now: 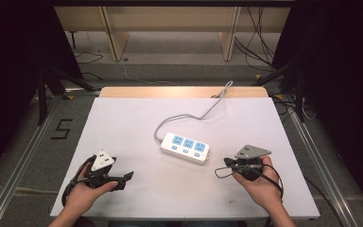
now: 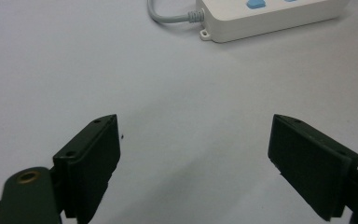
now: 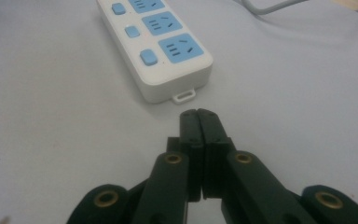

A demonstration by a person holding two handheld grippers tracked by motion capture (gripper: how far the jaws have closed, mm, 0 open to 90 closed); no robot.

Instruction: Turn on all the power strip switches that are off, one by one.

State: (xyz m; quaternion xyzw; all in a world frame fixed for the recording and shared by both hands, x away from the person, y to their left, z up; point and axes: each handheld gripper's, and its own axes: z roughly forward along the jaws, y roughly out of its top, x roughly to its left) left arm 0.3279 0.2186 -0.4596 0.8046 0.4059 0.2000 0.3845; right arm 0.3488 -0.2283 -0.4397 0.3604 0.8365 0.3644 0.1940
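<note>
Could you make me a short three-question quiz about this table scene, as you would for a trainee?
1. True or false: the right gripper has its jaws pressed together with nothing between them.
2. How many blue sockets does the white power strip have? A) two B) three C) five
3. Fill in: the left gripper has its jaws wide ____ over the bare white table.

Key
1. True; it points at the strip's near end without touching it.
2. B, three, each with a blue button beside it.
3. Open; nothing lies between them.
</note>
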